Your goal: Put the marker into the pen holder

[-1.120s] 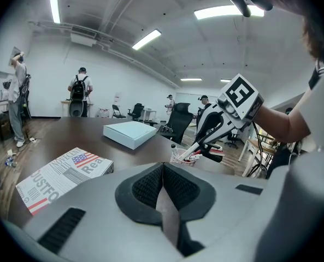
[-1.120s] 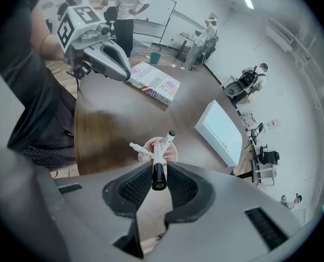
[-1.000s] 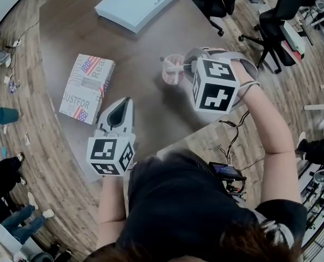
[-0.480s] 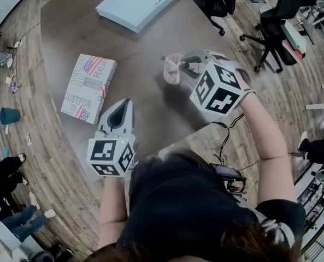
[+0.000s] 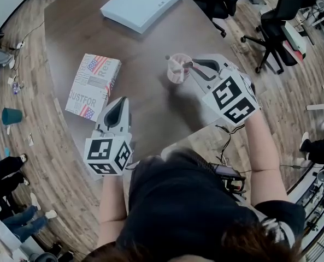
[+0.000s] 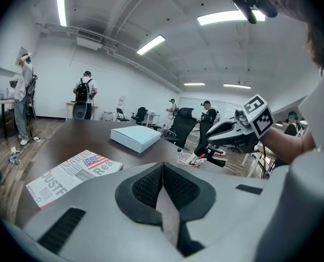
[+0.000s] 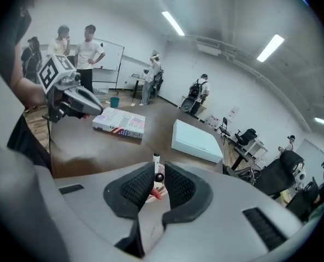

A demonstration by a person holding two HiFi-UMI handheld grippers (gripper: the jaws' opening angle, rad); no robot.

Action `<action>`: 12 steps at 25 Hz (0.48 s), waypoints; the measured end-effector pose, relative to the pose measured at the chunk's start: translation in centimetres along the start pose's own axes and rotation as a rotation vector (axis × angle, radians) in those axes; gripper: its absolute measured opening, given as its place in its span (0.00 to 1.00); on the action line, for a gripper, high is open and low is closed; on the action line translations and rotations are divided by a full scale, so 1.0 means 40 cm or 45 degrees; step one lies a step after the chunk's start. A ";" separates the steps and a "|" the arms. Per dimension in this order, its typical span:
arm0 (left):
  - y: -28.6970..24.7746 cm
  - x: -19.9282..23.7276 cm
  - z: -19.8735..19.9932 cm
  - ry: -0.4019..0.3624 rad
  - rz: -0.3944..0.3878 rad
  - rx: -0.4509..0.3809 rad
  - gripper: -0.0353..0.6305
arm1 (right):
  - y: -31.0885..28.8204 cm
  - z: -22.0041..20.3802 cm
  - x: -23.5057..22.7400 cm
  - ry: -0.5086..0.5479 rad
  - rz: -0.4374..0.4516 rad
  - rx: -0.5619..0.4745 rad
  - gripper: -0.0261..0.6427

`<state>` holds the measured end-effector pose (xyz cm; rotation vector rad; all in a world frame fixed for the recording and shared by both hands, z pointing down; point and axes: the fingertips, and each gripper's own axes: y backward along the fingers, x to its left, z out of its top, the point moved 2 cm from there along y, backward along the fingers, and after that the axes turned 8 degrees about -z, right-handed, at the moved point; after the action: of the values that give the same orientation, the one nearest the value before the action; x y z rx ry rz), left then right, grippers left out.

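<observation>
Right tongs (image 7: 160,168) closing, marker (image 7: 156,159) end in gap, unpressed; left tongs (image 6: 163,166) together.

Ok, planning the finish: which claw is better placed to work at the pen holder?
The right claw: it sits at the pen holder, closing, a marker in its gap; the left claw is shut, far back.

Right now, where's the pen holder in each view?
Head view: pen holder upper centre, on the table's right part.
Left gripper view: right of centre, near the table's far edge.
Right gripper view: low centre, seen through the gap of the right gripper, its tongs closing with the pads pressing on nothing.
Shared landmark: the flat pale box on the table.
</observation>
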<state>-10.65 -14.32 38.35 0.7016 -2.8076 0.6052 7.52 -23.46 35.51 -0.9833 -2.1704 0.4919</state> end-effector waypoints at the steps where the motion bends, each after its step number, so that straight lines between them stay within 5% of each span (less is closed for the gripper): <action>1: 0.009 0.008 0.003 0.005 0.011 -0.009 0.09 | 0.013 0.010 -0.001 -0.041 -0.033 -0.032 0.14; 12: 0.113 0.076 0.030 0.034 0.094 -0.091 0.09 | 0.087 0.035 0.035 -0.372 -0.236 -0.196 0.07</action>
<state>-15.58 -12.43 36.55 0.5746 -2.8255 0.5191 7.60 -20.23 33.15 -0.8188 -2.5653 0.4047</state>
